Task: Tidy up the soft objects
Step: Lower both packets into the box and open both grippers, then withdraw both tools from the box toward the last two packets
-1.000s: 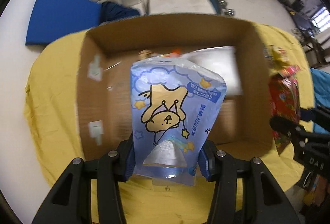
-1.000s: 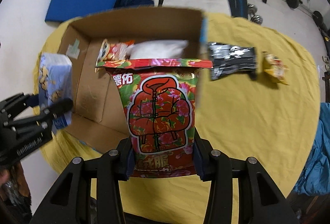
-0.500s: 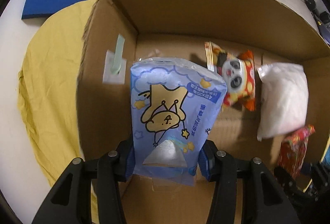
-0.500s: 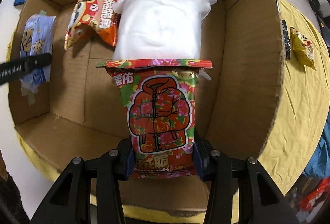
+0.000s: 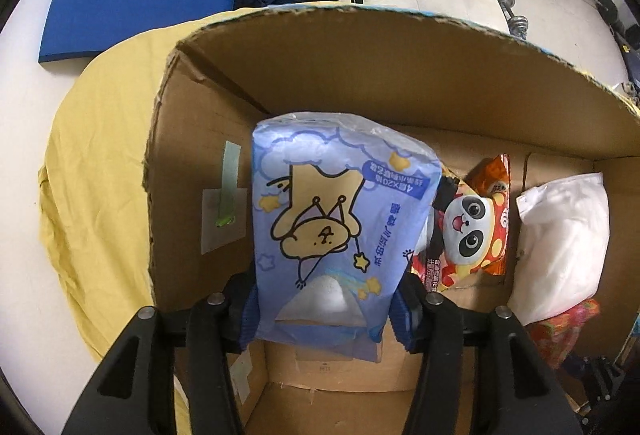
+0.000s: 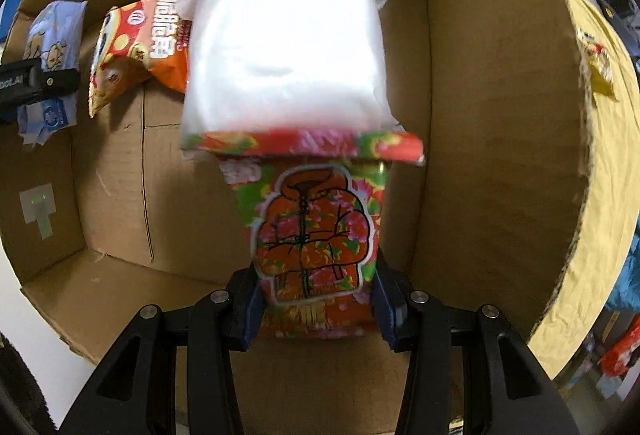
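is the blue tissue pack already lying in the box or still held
Still held: the left gripper is shut on the blue tissue pack, inside the cardboard box.

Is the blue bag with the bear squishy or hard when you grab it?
Probably squishy: the blue bear pack bulges above the left gripper, which pinches its lower end. It looks light, standing up from that grip. Its shiny film may be slippery.

Cardboard box as landmark: bare floor along its near and left side, open to a gripper. Far-right floor is blocked by the white bag, with the panda snack pack touching its left edge. Tall walls close off all four sides; top open.
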The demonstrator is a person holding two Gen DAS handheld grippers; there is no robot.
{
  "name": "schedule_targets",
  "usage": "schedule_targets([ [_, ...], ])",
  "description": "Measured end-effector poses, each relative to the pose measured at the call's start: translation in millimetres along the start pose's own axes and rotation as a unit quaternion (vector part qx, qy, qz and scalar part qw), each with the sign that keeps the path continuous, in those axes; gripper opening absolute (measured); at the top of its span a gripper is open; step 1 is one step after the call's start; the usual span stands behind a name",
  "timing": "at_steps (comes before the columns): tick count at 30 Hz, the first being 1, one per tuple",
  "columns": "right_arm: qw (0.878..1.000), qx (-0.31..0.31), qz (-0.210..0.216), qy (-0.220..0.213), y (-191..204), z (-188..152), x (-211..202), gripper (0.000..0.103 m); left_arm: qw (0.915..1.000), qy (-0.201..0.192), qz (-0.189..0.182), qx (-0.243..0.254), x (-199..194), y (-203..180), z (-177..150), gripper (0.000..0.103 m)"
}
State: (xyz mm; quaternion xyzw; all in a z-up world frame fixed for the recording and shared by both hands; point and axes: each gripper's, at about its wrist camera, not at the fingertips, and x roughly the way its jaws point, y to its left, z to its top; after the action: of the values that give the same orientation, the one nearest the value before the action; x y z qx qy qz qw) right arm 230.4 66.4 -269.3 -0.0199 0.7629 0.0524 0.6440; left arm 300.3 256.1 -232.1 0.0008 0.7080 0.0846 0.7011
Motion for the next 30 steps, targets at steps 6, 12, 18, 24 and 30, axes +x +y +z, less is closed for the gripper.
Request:
schedule_targets([
  [6, 1.0, 0.001, 0.0, -0.011, 2.8, 1.2, -4.6, 0.059, 1.0, -0.005, 0.0, -0.003, -7.8, 10.6, 4.0, 0.058],
  [12, 1.0, 0.002, 0.0, -0.028, 13.0, 0.9, -22.1, 0.072, 0.9999, -0.007, -0.002, -0.013, -15.4, 12.2, -2.5, 0.072],
  [18, 0.999, 0.004, 0.005, -0.047, 14.7, 5.7, -36.5, 0.086, 0.9993, -0.024, -0.018, -0.023, -31.2, 17.4, -6.9, 0.099],
  [24, 0.998, 0.004, 0.011, -0.067, 7.1, 7.7, -57.2, 0.103, 0.9979, -0.05, -0.03, -0.026, -48.1, 17.1, -12.9, 0.102],
  [30, 0.996, -0.002, 0.005, -0.09, 2.3, -2.8, -78.1, 0.103, 0.9944, -0.083, -0.057, -0.033, -71.9, 20.0, -34.7, 0.103],
])
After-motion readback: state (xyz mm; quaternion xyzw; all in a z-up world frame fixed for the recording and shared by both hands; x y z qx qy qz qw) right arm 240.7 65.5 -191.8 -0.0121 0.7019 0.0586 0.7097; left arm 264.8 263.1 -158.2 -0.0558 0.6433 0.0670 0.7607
